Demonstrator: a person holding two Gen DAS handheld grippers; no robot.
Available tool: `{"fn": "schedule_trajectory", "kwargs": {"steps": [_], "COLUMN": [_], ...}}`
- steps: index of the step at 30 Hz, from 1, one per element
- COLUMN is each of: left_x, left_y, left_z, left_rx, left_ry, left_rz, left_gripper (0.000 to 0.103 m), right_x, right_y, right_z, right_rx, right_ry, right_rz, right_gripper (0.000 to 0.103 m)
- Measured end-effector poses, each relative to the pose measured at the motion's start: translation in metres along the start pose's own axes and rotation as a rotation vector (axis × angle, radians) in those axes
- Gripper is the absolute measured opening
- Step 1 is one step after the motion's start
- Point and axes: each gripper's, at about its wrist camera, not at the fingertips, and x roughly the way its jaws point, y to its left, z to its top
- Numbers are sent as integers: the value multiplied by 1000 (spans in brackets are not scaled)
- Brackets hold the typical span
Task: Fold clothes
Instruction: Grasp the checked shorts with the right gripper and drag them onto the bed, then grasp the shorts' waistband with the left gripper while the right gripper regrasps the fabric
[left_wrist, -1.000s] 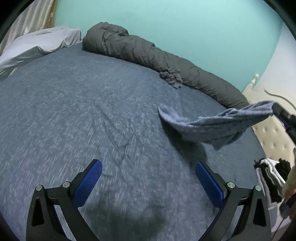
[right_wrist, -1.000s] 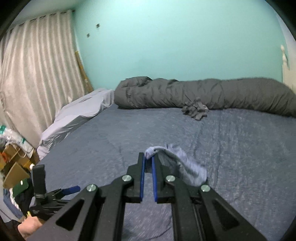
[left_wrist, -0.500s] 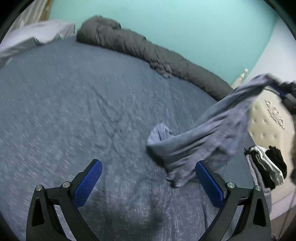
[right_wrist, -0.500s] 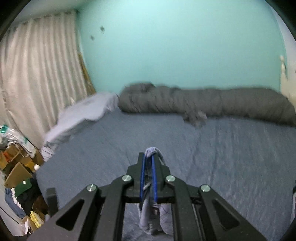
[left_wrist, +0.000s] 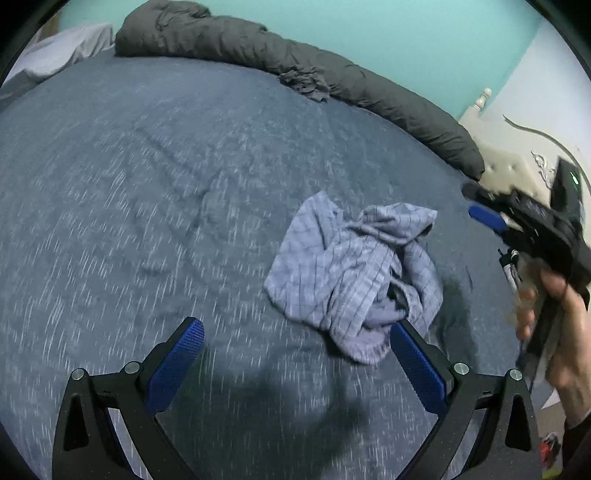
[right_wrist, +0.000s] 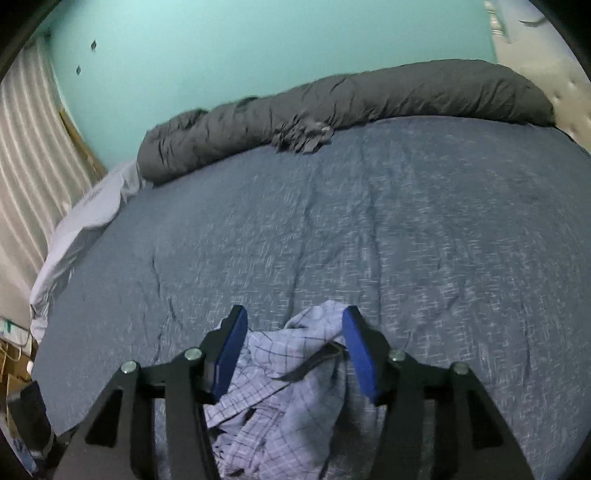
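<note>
Right gripper (right_wrist: 293, 347) has let go; shirt (left_wrist: 354, 273) dropped crumpled on bed (left_wrist: 147, 184). Both grippers wide; left gripper (left_wrist: 295, 358) empty. Unfolded.

left gripper (left_wrist: 295, 354) wide open, blue pads spread across lower frame. right gripper (right_wrist: 293, 350) jaws parted, nothing pinched, lower centre of its view. person's hand (left_wrist: 554, 314) wraps its handle at right edge of left view.

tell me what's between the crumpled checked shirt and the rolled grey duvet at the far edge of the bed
Only bare blue bedspread lies between the checked shirt and the grey duvet, plus a small grey garment resting against the duvet. The right wrist view shows the same open stretch.
</note>
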Motion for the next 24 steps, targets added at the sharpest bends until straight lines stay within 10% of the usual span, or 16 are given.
{"fn": "schedule_trajectory", "kwargs": {"steps": [11,24], "left_x": [35,77], "left_y": [-24,-45], "left_z": [16,15], "left_rx": [123,266], "left_ry": [26,133], "left_rz": [14,-8], "left_gripper": [101,52], "right_x": [5,36], "right_y": [11,0], "right_z": [-64,-109], "right_rx": [-24,-25], "right_ry": [81,184], "right_rz": [127,141], "right_gripper": [52,35]}}
